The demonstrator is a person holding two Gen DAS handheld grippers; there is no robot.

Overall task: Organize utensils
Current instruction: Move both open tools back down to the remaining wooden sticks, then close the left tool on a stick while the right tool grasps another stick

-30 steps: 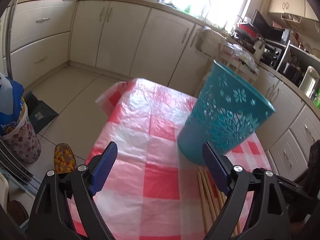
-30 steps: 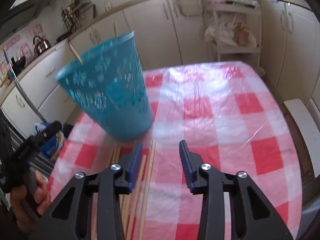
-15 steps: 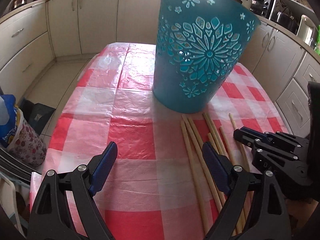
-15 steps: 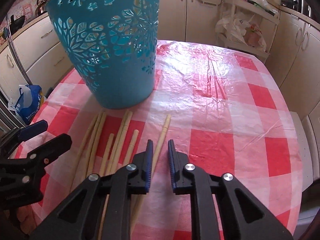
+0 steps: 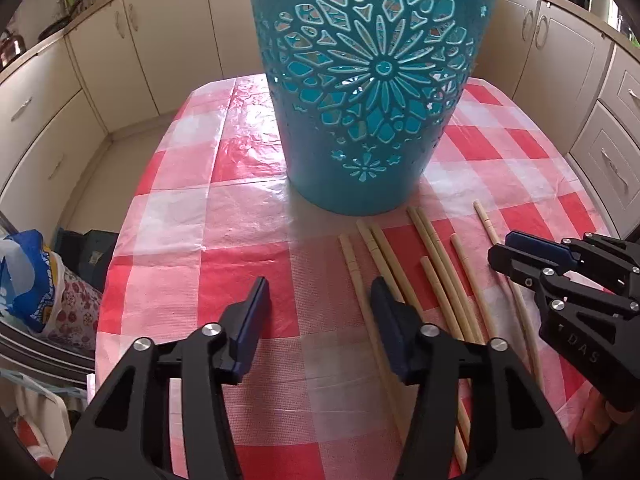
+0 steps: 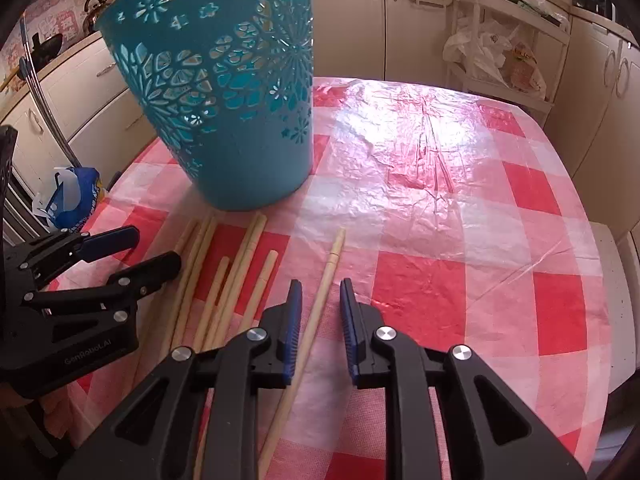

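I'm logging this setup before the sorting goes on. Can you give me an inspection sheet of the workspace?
Surface: table under a red and white checked plastic cloth, wrinkled and glossy.
Job's things: teal cut-out basket upright on the cloth; bamboo chopsticks lying loose in front of it, roughly parallel.
Clutter: nothing seen on the table.
Grippers: left gripper closing, nothing between its fingers; right gripper opening, one chopstick lying between its fingers, not clamped.
Cables: nothing seen.
Surroundings: cream kitchen cabinets; blue bag on the floor; rack with plastic bags; kettle on the counter.
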